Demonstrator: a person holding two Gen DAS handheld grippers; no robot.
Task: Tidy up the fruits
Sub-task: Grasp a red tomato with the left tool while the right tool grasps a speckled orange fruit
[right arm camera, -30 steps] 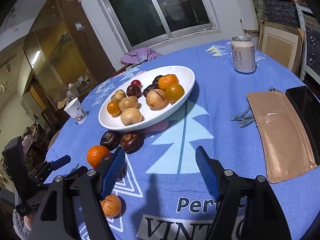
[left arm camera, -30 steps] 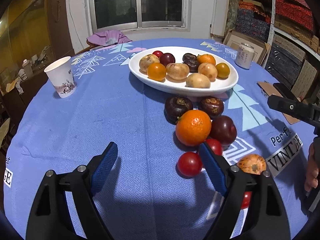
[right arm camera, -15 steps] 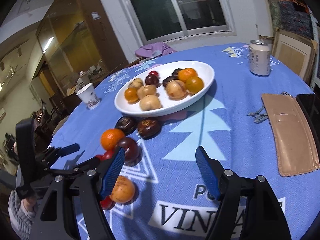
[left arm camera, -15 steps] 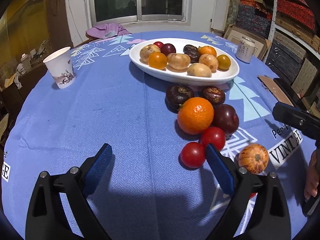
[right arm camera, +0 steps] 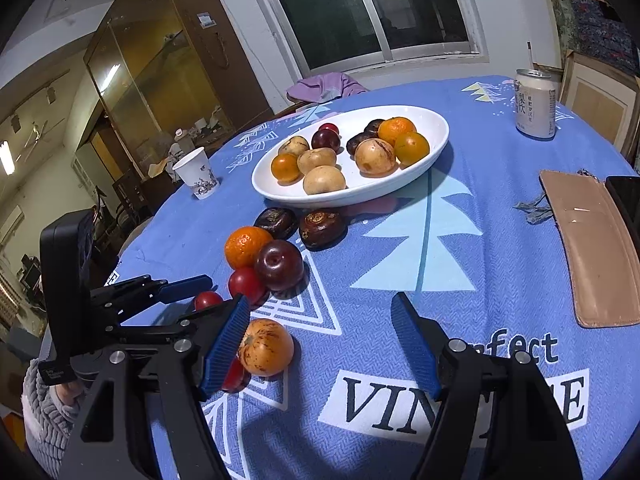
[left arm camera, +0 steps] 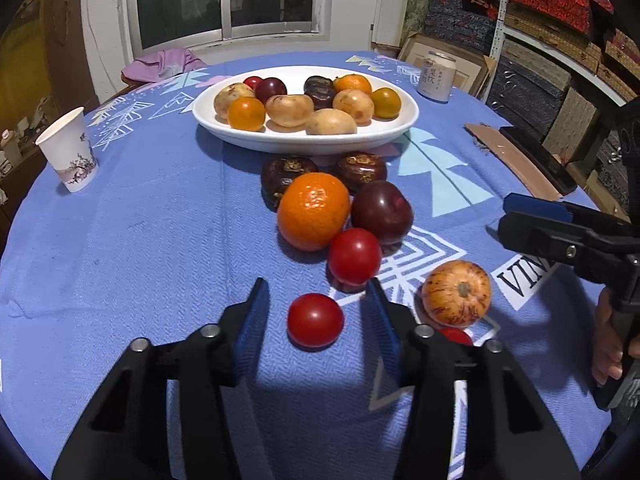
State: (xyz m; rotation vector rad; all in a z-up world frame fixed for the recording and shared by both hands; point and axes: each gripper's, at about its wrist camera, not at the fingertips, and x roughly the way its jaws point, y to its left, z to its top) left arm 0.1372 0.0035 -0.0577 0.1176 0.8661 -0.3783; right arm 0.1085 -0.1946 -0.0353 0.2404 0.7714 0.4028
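A white oval plate holds several fruits at the table's far side. Loose fruit lies in front of it: two dark brown fruits, an orange, a dark plum, two red tomatoes and a striped orange fruit. My left gripper is open, its fingers on either side of the nearer red tomato without touching it. My right gripper is open and empty above the cloth; the striped fruit lies just beside its left finger.
A paper cup stands at the left. A drink can stands behind the plate on the right. A tan wallet and a dark phone lie at the right edge. Another red fruit lies by the striped fruit.
My left gripper has moved to the right and forward and narrowed, so its fingers now straddle the nearer red tomato. My right gripper has come nearer the loose fruit.
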